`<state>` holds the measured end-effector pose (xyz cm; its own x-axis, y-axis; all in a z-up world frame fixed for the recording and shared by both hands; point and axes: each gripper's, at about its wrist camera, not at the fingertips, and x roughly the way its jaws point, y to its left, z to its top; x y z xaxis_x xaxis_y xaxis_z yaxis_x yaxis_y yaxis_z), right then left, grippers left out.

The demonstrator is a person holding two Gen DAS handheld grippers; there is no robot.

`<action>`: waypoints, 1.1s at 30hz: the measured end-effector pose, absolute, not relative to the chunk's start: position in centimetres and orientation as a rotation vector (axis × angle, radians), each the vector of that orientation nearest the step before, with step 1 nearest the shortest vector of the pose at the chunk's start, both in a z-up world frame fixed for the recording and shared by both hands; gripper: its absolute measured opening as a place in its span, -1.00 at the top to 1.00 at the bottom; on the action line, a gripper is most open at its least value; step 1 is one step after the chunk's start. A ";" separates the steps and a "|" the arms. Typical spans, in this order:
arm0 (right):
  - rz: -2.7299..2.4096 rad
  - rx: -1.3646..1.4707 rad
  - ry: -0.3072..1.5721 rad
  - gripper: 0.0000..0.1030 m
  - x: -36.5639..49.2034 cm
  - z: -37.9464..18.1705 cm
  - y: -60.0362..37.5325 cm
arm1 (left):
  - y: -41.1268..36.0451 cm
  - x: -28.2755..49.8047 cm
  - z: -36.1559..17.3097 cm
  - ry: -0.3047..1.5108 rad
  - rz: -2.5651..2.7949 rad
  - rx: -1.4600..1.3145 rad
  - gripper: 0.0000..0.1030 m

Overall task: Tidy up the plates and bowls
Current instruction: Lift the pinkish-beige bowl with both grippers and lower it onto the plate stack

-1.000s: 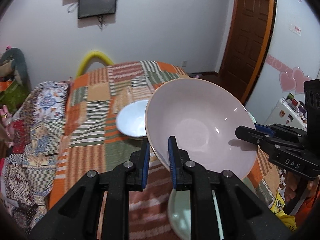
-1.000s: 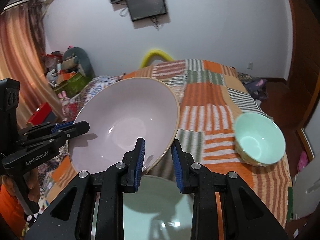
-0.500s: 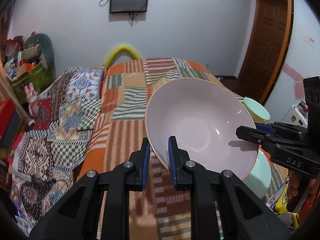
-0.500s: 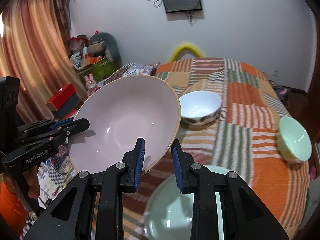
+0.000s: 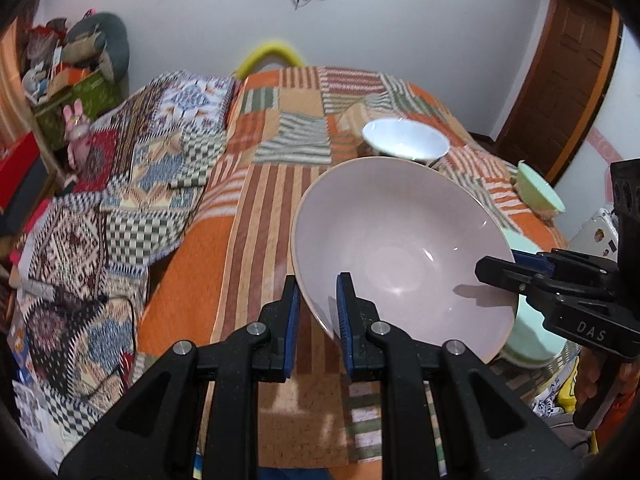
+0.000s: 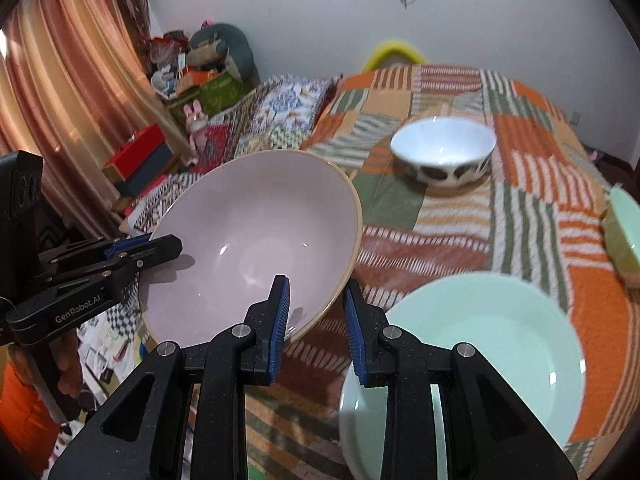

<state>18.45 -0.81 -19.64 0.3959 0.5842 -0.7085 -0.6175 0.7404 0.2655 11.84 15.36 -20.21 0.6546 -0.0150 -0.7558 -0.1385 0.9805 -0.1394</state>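
Observation:
A large pink bowl (image 5: 400,248) hangs tilted above the patchwork cloth, carried by both grippers on opposite sides of its rim. My left gripper (image 5: 318,280) is shut on the near-left rim; in the right wrist view the left gripper (image 6: 168,244) clamps the bowl's left edge. My right gripper (image 6: 316,282) is shut on the pink bowl (image 6: 256,232) at its near-right rim, and the right gripper (image 5: 496,272) shows at the bowl's right side in the left wrist view. A wide mint plate (image 6: 480,340) lies on the cloth to the right of the bowl.
A white bowl with dark spots (image 6: 444,152) stands farther back on the striped table cloth (image 6: 520,184). A small mint bowl (image 5: 540,192) sits near the right edge. A patterned blanket (image 5: 120,200) drapes off the left side, with boxes and toys beyond.
Both grippers carried the pink bowl leftward and lower. The mint plate, earlier under the bowl, now lies to its right, and the spotted bowl has come out from behind it.

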 end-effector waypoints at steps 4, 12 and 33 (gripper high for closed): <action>0.766 -0.062 0.922 0.52 18.0 -20.9 -0.3 | 15.6 11.6 -22.2 0.902 0.071 -0.223 0.67; 0.770 -0.100 0.979 0.52 17.6 -22.7 0.5 | 16.0 11.0 -25.2 0.958 0.086 -0.268 0.67; 0.758 -0.158 0.982 0.47 17.1 -22.9 0.7 | 15.5 10.7 -25.7 0.975 0.124 -0.269 0.67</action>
